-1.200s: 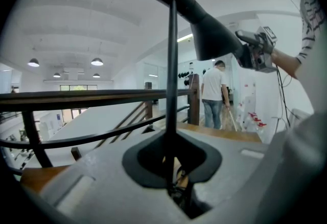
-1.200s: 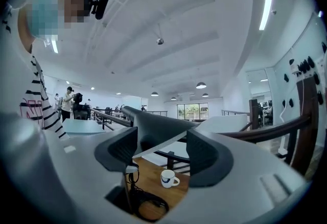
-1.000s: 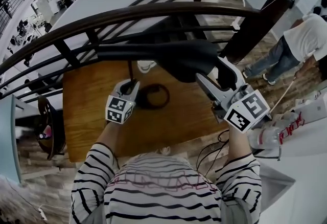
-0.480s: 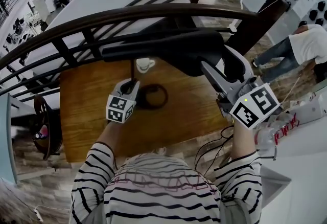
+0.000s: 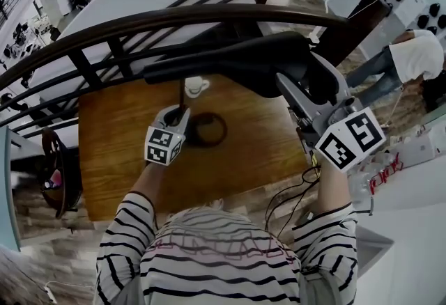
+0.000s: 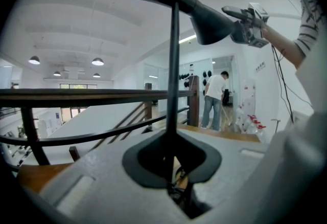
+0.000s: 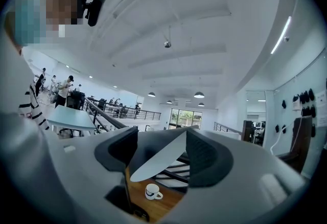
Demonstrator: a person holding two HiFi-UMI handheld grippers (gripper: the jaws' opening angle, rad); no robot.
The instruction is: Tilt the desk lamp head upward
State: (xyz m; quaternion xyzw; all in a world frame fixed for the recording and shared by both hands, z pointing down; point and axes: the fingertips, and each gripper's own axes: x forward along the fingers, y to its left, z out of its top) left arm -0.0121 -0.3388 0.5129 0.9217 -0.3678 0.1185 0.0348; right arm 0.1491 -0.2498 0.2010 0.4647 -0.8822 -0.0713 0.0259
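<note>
A black desk lamp stands on the wooden desk (image 5: 118,157). Its long head (image 5: 230,63) sits atop a thin pole (image 6: 173,74) above the round base (image 5: 209,131). My left gripper (image 5: 182,114) is shut on the pole low down; in the left gripper view the pole runs up between the jaws of the left gripper (image 6: 172,159). My right gripper (image 5: 310,84) is shut on the right end of the head, well above the desk. In the right gripper view the head's pale underside (image 7: 153,164) fills the space between both pads of the right gripper (image 7: 161,151).
A white cup (image 5: 195,85) stands on the desk behind the lamp. A dark curved railing (image 5: 174,18) runs past the desk's far edge. A person (image 5: 418,53) stands at the right. Cables and bottles (image 5: 376,182) lie on a white surface at the right.
My right gripper has risen with the lamp head's end in it, and the head has tilted up on that side. The left gripper has kept still on the pole.
</note>
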